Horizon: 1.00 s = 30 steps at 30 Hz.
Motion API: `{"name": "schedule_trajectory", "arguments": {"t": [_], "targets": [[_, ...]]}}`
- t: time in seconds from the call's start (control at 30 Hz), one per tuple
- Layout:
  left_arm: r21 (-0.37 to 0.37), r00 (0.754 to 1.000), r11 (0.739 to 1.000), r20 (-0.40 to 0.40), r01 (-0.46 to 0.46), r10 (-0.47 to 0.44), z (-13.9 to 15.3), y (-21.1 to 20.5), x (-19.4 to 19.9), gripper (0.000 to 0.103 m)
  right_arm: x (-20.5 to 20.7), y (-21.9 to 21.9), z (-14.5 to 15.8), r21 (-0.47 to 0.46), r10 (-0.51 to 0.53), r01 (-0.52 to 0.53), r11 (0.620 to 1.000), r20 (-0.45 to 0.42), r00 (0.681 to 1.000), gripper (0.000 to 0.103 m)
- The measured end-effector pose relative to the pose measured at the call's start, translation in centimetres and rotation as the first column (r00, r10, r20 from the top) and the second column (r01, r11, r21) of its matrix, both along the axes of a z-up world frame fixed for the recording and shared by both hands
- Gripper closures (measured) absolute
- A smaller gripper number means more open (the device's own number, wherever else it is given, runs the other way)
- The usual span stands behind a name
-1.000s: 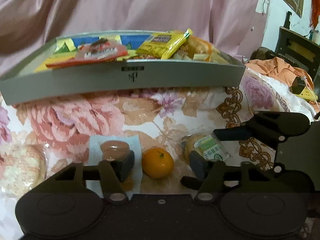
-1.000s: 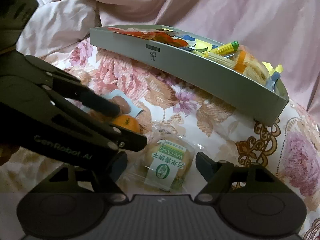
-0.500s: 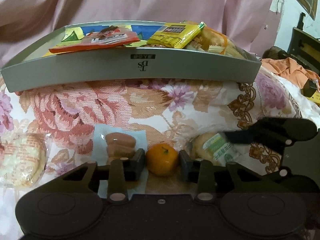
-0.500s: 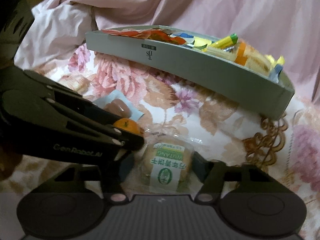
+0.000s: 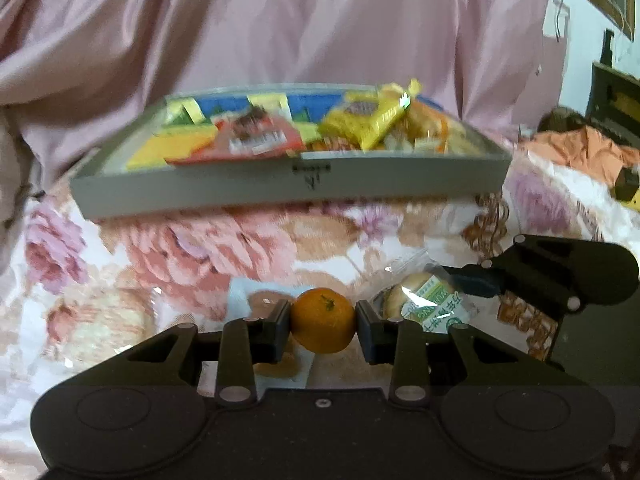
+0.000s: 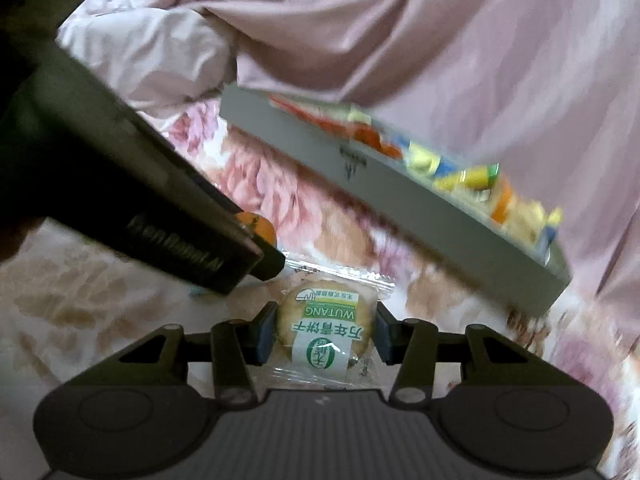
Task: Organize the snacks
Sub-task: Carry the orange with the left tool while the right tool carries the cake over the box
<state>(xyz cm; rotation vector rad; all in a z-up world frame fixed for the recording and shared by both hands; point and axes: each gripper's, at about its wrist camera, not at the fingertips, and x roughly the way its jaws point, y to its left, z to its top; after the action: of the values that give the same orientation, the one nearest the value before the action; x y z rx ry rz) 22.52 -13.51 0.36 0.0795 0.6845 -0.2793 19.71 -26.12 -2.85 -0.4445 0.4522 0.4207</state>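
Orange tangerine [image 5: 323,319], grey tray [image 5: 240,190], seemingly floral cloth [image 5: 208,248]

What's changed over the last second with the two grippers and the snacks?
The left hand-held gripper closed from open onto the small orange. The right hand-held gripper closed onto the wrapped Wutang biscuit. The grey snack tray stayed full, and the wrapped sausage stayed on the floral cloth.

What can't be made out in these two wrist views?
- Grey cardboard tray: its logo is motion-blurred in both views.
- Pink snack in clear wrapper: left view, mostly hidden behind the left gripper.
- Small orange mandarin: right view, largely covered by that gripper's body.
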Motion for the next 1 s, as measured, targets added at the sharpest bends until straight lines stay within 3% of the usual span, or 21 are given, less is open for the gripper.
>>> {"name": "schedule_trajectory", "arguments": {"t": [0.47, 0.73, 1.0], "targets": [[-0.04, 0.979, 0.997, 0.191, -0.061, 0.068, 5.5, 0.1, -1.2, 0.066, -2.3, -1.1, 3.3, 0.103, -0.082, 0.056, 0.993, 0.27, 0.959, 0.05], [-0.079, 0.959, 0.989, 0.247, -0.123, 0.139, 7.5, -0.4, 1.9, 0.066, -0.4, -1.8, 4.4, 0.177, -0.166, 0.114, 0.978, 0.311, 0.936, 0.05], [-0.099, 0.943, 0.979, 0.267, -0.178, 0.198, 8.3, -0.5, 5.7, 0.066, 3.0, -2.5, 5.6, 0.303, -0.283, 0.179, 0.936, 0.344, 0.895, 0.05]]}}
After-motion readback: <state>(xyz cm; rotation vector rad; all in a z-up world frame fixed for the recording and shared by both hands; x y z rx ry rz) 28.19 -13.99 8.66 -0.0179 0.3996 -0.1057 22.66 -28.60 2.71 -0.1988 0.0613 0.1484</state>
